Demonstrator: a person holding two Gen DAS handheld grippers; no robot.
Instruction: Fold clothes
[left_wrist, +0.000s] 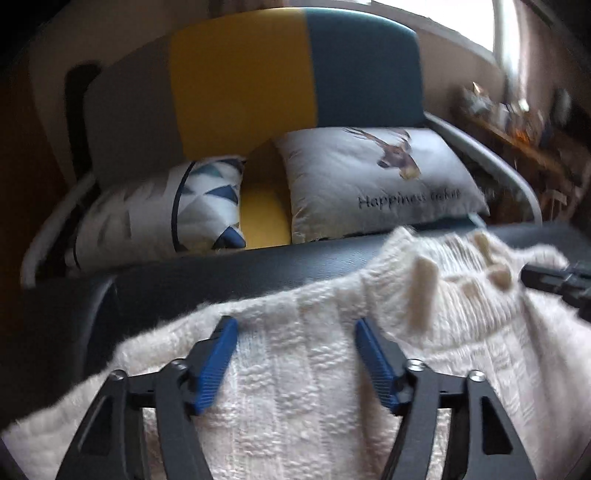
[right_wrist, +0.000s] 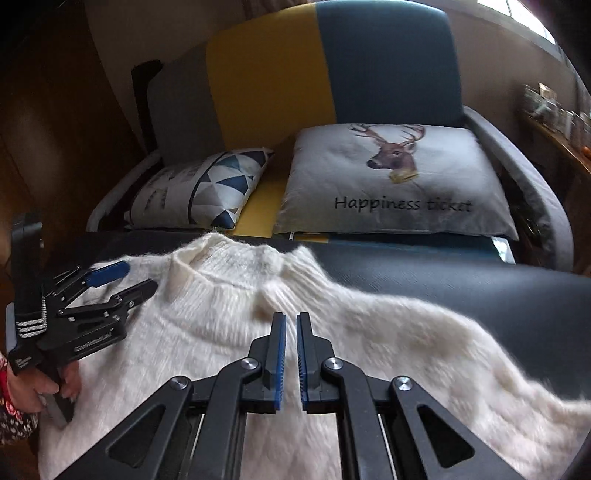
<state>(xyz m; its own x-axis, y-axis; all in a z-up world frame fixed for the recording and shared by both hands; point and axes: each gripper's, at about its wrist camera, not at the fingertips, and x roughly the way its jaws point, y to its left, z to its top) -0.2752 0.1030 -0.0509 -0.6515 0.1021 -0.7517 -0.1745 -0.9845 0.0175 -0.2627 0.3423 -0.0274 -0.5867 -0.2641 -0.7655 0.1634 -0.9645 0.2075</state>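
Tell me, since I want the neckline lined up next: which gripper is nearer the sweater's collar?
Right. The right gripper, shut, hangs just below the collar of the sweater. The left gripper, open, sits off to the collar's left, over the shoulder.

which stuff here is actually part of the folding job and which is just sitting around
Part of the job:
- white knit sweater, spread on the dark surface
- left gripper, jaws apart over the knit
- right gripper, jaws nearly together, nothing visibly between them

Just lying about:
- deer pillow
- triangle-pattern pillow
- yellow, grey and teal chair
- cluttered shelf
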